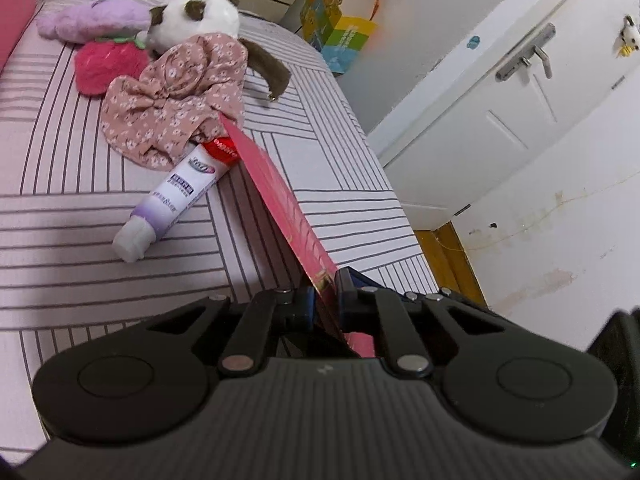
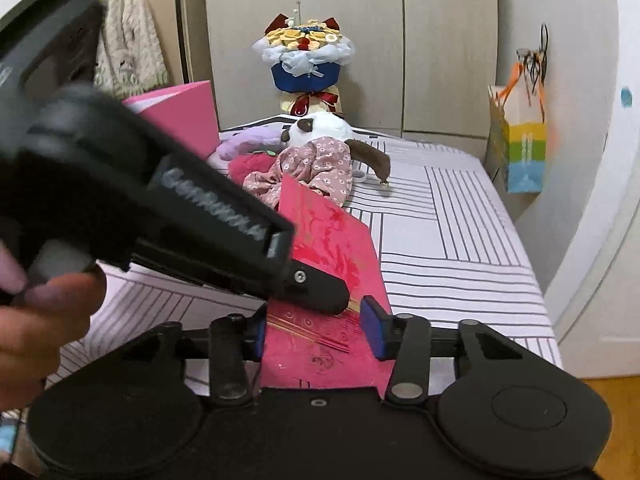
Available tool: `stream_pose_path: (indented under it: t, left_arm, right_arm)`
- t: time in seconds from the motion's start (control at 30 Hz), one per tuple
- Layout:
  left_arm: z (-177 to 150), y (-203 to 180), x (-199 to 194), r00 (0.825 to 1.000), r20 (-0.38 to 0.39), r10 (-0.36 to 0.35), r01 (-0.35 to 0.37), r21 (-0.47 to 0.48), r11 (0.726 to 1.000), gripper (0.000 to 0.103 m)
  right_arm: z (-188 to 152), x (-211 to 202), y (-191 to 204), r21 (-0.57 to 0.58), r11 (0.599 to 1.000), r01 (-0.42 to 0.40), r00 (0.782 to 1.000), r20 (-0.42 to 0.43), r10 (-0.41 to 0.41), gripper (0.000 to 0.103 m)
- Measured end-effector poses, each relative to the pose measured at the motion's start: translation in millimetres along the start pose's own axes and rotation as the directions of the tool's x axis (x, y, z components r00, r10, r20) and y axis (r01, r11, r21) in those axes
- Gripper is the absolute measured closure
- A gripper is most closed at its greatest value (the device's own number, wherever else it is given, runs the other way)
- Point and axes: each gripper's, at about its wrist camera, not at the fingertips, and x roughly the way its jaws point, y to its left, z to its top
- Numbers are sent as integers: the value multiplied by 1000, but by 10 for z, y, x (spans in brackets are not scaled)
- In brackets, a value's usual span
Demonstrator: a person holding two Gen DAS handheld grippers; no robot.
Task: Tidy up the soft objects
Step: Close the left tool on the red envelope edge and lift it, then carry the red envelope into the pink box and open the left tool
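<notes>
My left gripper (image 1: 325, 294) is shut on a red envelope (image 1: 280, 196), held edge-on above the striped bed. In the right wrist view the same envelope (image 2: 336, 248) lies flat between the open fingers of my right gripper (image 2: 320, 330), with the left gripper's body (image 2: 160, 208) clamped on it from the left. Beyond lie a white-and-brown plush dog (image 1: 200, 16) in a pink floral dress (image 1: 176, 100), a red strawberry plush (image 1: 108, 66), a purple plush (image 1: 88, 20) and a toothpaste tube (image 1: 176, 196).
The striped bed sheet (image 1: 80, 208) spreads left and ahead. A pink box (image 2: 180, 116) stands at the bed's far left. A flower bouquet (image 2: 306, 60) stands before wardrobe doors. A colourful gift bag (image 2: 520, 148) hangs at right. A white door (image 1: 520, 100) is beside the bed.
</notes>
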Motion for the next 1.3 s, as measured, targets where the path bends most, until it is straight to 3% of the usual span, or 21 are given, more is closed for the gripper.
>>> stream_pose_path:
  t: [0.13,0.77,1.1,1.3]
  left_arm:
    - [-13,-18,-33,1000,23,1,-1,-8,1000,95]
    - [-133,-245,-821,992,121,25,-28,25,999,95]
    - [-170,-166,-1481,974,218,53,-51,-16,999,95]
    - [-120,-22,-1924,952,292,95,-89,-35,995,95]
  right_arm:
    - [10,-46,79,-18,999,33,999,21,-33,63]
    - [279,-523,370,-81,996,-26,997,76,32,64]
    - [544,-752,801,-177,981,-82,986,129,105,64]
    - [758,-800,1144,-234,964,-130,971,167,172,64]
